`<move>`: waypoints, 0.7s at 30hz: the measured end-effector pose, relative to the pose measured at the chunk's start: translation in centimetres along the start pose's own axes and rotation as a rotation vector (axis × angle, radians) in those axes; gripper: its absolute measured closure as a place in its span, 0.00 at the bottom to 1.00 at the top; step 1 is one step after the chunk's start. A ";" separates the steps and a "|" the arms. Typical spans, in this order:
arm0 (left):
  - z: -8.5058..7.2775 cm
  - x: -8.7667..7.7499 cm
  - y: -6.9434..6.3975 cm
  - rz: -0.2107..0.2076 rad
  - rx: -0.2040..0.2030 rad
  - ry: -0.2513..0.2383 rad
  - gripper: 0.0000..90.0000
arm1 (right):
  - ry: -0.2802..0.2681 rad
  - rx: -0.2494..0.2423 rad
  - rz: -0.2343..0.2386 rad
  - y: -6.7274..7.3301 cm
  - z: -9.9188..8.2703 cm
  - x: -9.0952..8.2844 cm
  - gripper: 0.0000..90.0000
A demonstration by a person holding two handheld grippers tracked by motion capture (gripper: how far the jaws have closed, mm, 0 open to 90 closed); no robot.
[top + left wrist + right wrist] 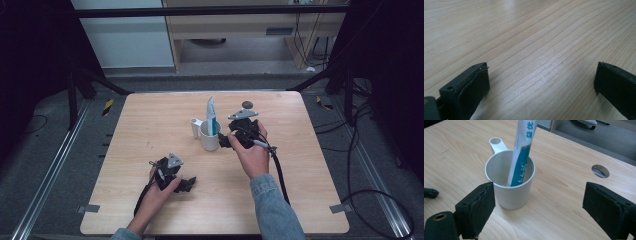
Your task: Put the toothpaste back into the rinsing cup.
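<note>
white cup (210, 138) stands on wooden table (150, 125).

White cup (510, 187), teal-and-white toothpaste tube (520, 157), pale wood-grain table (564, 202).

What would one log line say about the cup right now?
white cup: upright on table | toothpaste tube: standing inside cup | right gripper: open beside cup | left gripper: open over bare wood
</note>
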State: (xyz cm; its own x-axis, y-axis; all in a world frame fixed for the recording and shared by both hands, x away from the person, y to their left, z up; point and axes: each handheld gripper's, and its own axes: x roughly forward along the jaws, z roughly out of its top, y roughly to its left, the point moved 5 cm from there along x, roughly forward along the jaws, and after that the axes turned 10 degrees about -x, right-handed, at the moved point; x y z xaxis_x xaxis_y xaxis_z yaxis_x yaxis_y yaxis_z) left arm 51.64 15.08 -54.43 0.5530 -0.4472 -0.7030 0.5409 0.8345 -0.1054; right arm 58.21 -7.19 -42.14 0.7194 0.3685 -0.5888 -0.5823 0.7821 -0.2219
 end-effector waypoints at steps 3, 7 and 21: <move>0.0 0.0 0.0 0.000 0.000 0.000 0.00 | 0.023 -0.011 0.005 -0.3 -0.8 -0.3 0.11; 0.0 0.0 0.0 0.000 0.000 0.000 0.00 | 0.035 0.000 0.009 -0.8 -2.0 -0.6 0.12; 0.0 0.0 0.0 0.001 0.000 0.000 0.00 | 0.081 0.037 -0.018 -2.9 -7.1 -1.1 0.09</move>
State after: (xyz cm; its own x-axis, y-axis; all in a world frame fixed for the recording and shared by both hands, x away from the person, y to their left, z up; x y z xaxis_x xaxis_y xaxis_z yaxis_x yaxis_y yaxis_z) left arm 51.61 15.08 -54.43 0.5538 -0.4463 -0.7029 0.5403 0.8350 -0.1045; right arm 56.40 -13.45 -46.36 0.6960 0.3136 -0.6459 -0.5542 0.8067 -0.2054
